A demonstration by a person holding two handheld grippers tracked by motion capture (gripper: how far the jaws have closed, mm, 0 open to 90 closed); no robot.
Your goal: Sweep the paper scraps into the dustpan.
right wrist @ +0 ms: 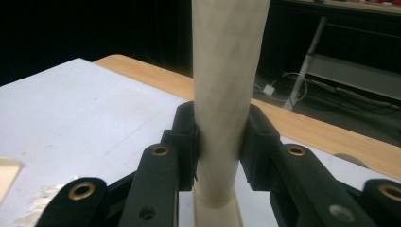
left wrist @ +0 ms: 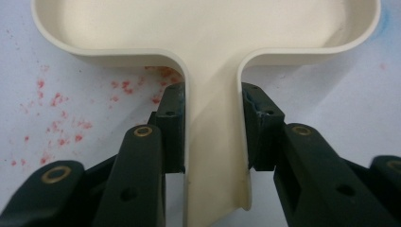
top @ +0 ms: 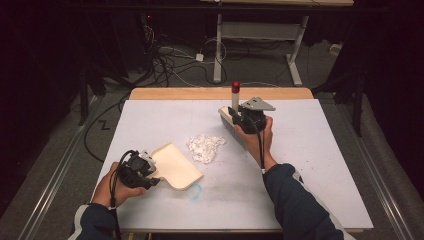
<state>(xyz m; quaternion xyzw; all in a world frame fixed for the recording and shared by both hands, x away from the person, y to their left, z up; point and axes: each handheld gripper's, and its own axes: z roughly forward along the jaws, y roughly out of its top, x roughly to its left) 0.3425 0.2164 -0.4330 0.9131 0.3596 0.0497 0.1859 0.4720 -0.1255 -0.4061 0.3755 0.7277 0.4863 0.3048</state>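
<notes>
My white-covered table (top: 310, 165) spans the scene, its bare wooden edge showing along the far side. On its near left lies the cream dustpan (top: 175, 165), flat on the surface with its open mouth turned toward the centre and its handle pointing near-left toward me. My left gripper (top: 150, 172) is clenched on that handle; in the left gripper view the two black pads press the handle's side walls, with the dustpan (left wrist: 208, 28) widening beyond them, and red specks (left wrist: 56, 118) dot the table cover to the left of the handle. At the centre right, further from me, I hold the brush (top: 232, 117): its cream handle stands upright, capped by a red tip (top: 236, 87), and its head of bristles meets the table. My right gripper (top: 239, 116) grasps the handle low down; in the right gripper view both pads clamp the brush (right wrist: 227, 71) shaft from either side. Between dustpan and brush, touching neither, rests a crumpled white paper wad (top: 205, 146). A small blue mark (top: 196, 191) lies on the table just near the dustpan's corner.
</notes>
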